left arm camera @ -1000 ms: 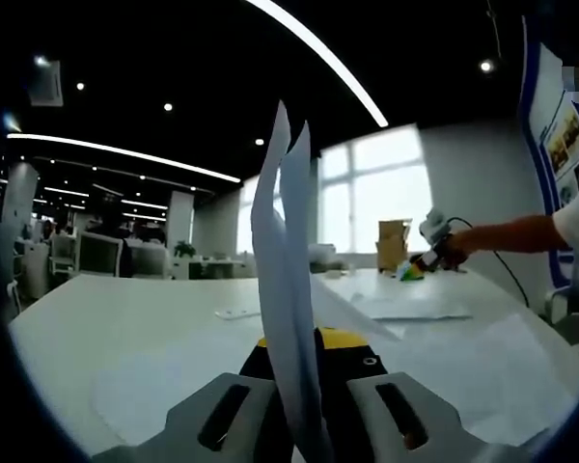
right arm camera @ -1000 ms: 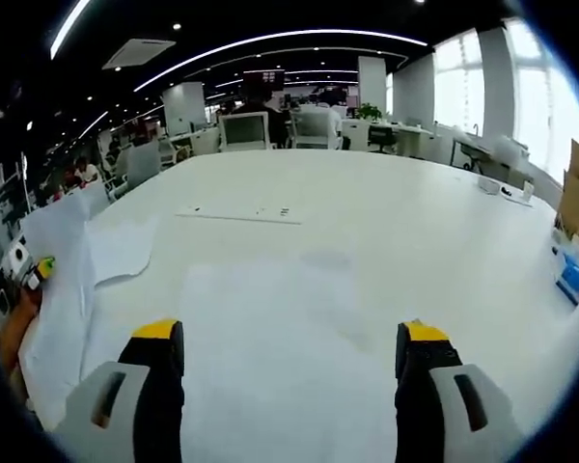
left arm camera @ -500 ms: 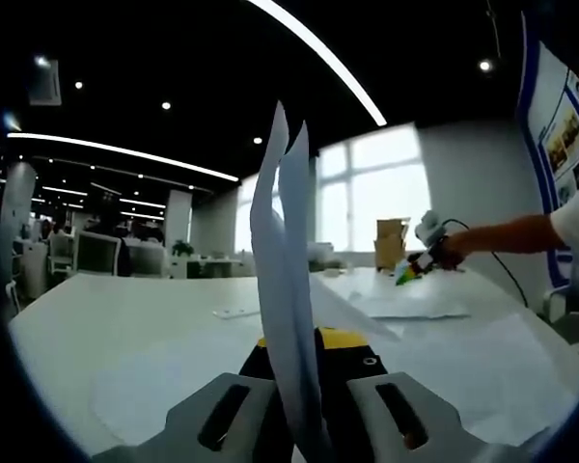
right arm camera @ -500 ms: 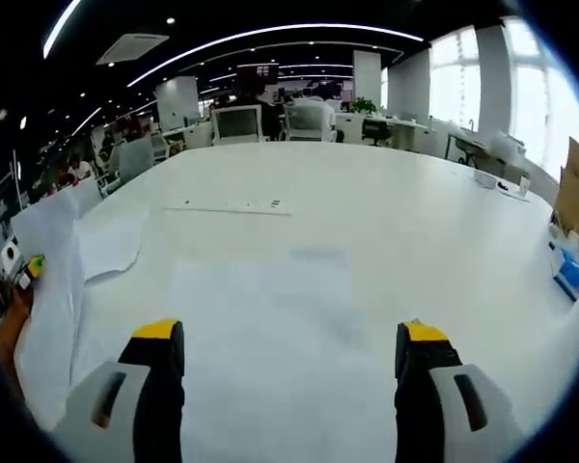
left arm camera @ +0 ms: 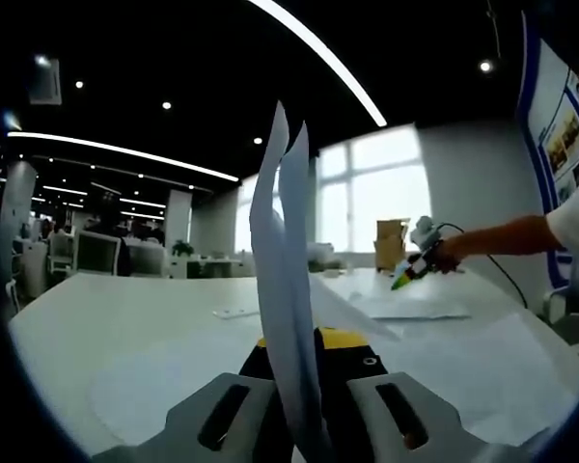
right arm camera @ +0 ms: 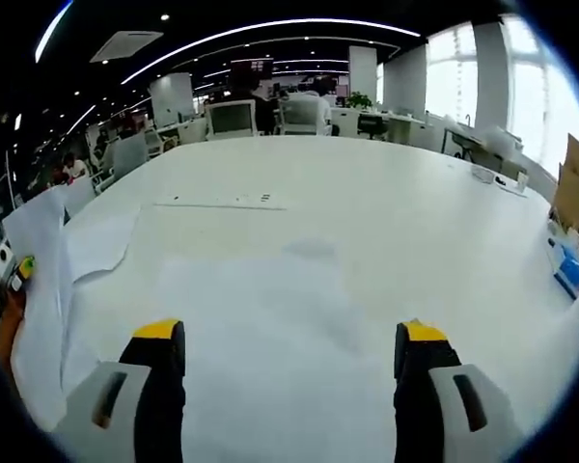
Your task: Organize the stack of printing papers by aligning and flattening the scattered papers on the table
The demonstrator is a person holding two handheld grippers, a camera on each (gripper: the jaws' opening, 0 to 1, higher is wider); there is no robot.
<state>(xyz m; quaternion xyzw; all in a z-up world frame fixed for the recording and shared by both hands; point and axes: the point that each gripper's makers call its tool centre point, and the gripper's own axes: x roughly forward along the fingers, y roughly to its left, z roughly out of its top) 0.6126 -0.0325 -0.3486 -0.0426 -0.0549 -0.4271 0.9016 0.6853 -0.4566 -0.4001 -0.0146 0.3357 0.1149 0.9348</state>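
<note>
- Left claw [left arm camera: 304, 362] is pinching thin white paper sheets [left arm camera: 285, 289], standing them upright, long axis vertical, over the white tabletop [left arm camera: 125, 328].
- Right claw [right arm camera: 289, 362] is hovering spread apart above flat sheets [right arm camera: 261, 318].

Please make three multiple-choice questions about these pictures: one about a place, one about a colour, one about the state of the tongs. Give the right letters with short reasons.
1. Where is the cardboard box?
A. at the table's far edge near the windows
B. under the table
C. between the right tongs

2. What colour are the tips of the right tongs?
A. red
B. yellow
C. blue

3. What state are the left tongs in?
A. wide open
B. shut on upright paper sheets
C. shut on a pen

Answers: 1 A, it stands by the bright windows; 2 B, both tips show yellow; 3 B, white sheets rise between the closed jaws.
</note>
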